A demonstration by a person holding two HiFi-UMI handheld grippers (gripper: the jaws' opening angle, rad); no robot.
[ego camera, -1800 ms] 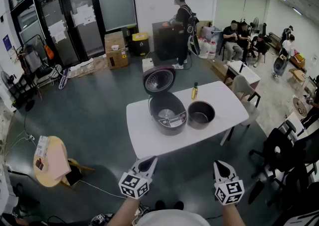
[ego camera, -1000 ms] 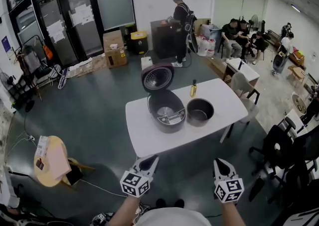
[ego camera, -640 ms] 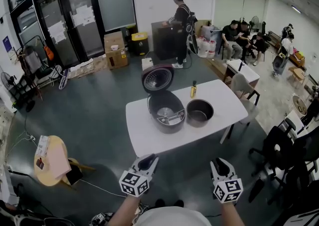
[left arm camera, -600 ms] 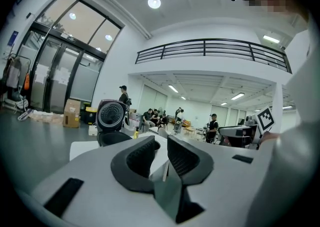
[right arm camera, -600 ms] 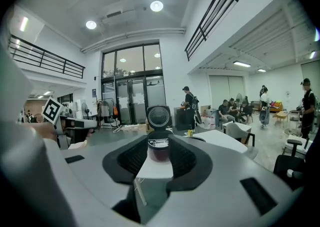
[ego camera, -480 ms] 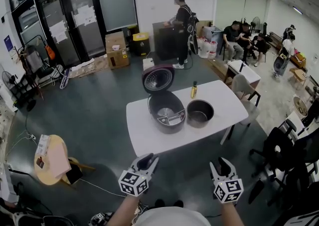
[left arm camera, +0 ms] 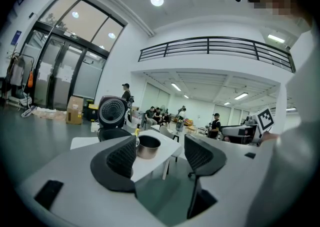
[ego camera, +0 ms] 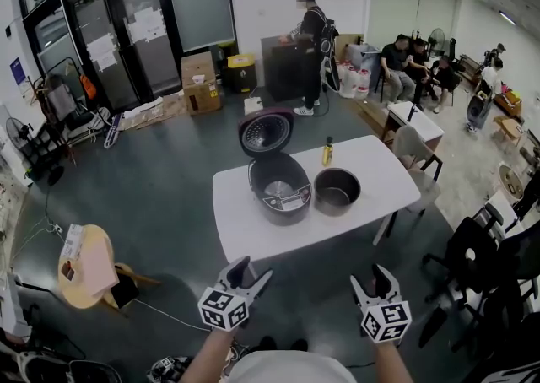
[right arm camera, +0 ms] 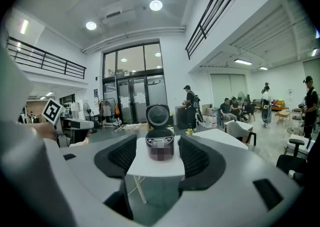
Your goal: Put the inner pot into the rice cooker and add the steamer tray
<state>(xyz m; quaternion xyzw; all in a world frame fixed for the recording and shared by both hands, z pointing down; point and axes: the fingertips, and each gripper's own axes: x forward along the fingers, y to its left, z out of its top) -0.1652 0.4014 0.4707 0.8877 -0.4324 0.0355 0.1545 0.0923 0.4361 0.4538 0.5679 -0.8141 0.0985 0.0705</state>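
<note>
White tabletop carries the task's things, well ahead of us. Our left gripper and right gripper hang short of its near edge. Both have their jaws opening, spread wide with only air between them.

The rice cooker stands about mid-table, its lid tipped up toward the far edge. We cannot make out what lies down in its well. The inner pot sits upright just to the cooker's right, outside it; whether the two touch we cannot tell. A small yellow bottle stands near the far edge behind the pot.

In the left gripper view one jaw covers the lower part of the cooker. Our forearms are cut off at the bottom of the head view.
</note>
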